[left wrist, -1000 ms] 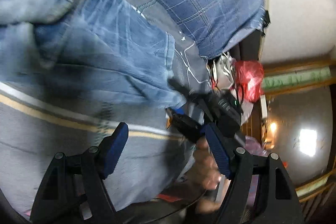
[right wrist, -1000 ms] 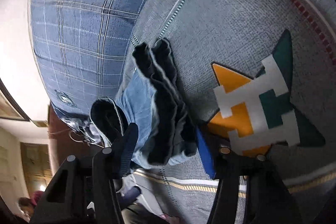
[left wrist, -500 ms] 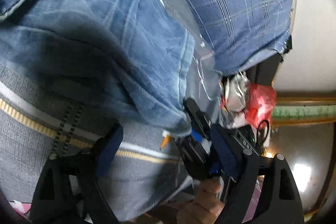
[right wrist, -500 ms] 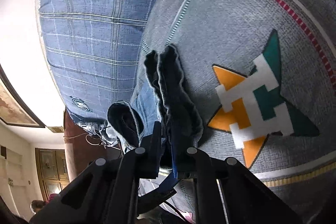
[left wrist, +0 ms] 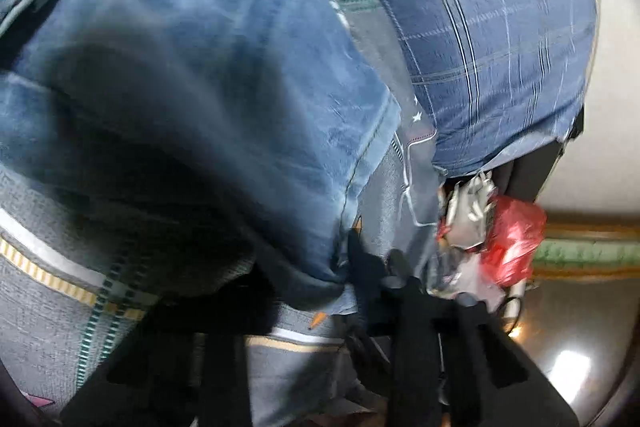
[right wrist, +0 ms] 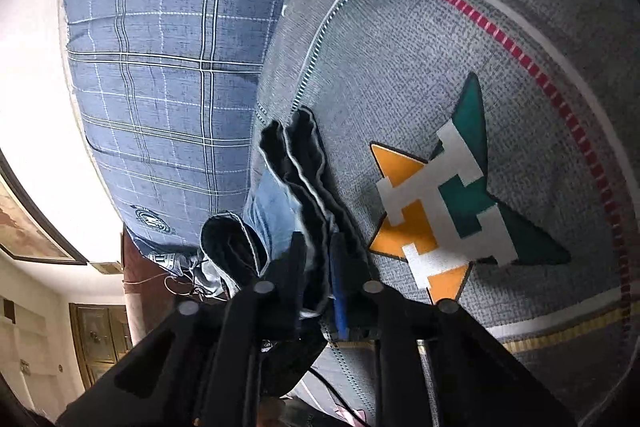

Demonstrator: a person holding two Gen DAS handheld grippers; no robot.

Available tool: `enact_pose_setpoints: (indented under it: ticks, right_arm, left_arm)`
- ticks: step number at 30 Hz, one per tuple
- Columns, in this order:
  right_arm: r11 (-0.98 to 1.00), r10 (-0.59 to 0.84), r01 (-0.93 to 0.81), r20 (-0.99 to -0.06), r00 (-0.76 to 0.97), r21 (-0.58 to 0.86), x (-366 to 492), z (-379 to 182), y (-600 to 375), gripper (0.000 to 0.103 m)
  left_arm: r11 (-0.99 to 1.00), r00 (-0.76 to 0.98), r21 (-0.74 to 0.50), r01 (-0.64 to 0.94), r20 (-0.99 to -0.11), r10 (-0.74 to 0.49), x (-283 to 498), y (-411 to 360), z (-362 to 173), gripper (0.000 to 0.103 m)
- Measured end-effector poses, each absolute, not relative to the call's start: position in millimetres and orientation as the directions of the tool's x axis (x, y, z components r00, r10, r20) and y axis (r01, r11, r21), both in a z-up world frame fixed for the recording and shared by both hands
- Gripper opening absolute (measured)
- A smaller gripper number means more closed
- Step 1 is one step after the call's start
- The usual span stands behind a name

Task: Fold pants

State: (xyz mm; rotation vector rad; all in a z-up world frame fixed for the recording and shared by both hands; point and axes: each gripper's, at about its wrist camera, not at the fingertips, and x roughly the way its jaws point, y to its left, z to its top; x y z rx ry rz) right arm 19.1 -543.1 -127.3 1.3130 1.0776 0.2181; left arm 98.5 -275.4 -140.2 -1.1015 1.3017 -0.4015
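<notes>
The pants are blue jeans (left wrist: 208, 75) spread over a grey patterned bedsheet (left wrist: 48, 299). In the left wrist view the denim fills most of the frame and my left gripper (left wrist: 312, 299) is shut on its lower edge. The frame is blurred. In the right wrist view a stacked, folded edge of the jeans (right wrist: 296, 179) runs up from my right gripper (right wrist: 320, 275), which is shut on it. The other gripper's black body (left wrist: 384, 279) shows right beside my left one.
A blue plaid pillow (right wrist: 168, 59) lies against the white wall at the bed's head; it also shows in the left wrist view (left wrist: 488, 27). A red plastic bag (left wrist: 512, 243) and clutter sit past the bed edge. An orange and green star print (right wrist: 448, 195) marks the sheet.
My left gripper closed on the jeans' edge, having been open a second ago. My right gripper closed on the stacked edge half a second ago and still holds it.
</notes>
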Motion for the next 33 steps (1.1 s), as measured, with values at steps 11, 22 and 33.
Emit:
enact_pose_setpoints:
  ticks: [11, 22, 33]
  right_arm:
    - [0.265, 0.729, 0.371, -0.437, 0.526, 0.89, 38, -127, -522, 0.064]
    - [0.34, 0.708, 0.328, -0.47, 0.527, 0.881, 63, -121, -508, 0.009]
    - [0.448, 0.769, -0.121, -0.313, 0.557, 0.886, 59, 20, -404, 0.009]
  left_arm:
    - [0.383, 0.274, -0.868, -0.317, -0.47, -0.839, 107, -256, -105, 0.011]
    - [0.297, 0.201, -0.896, -0.329, -0.374, -0.905, 98, -250, -116, 0.009]
    - [0.017, 0.272, -0.976, -0.215, -0.077, -0.959, 73, -139, -67, 0.023]
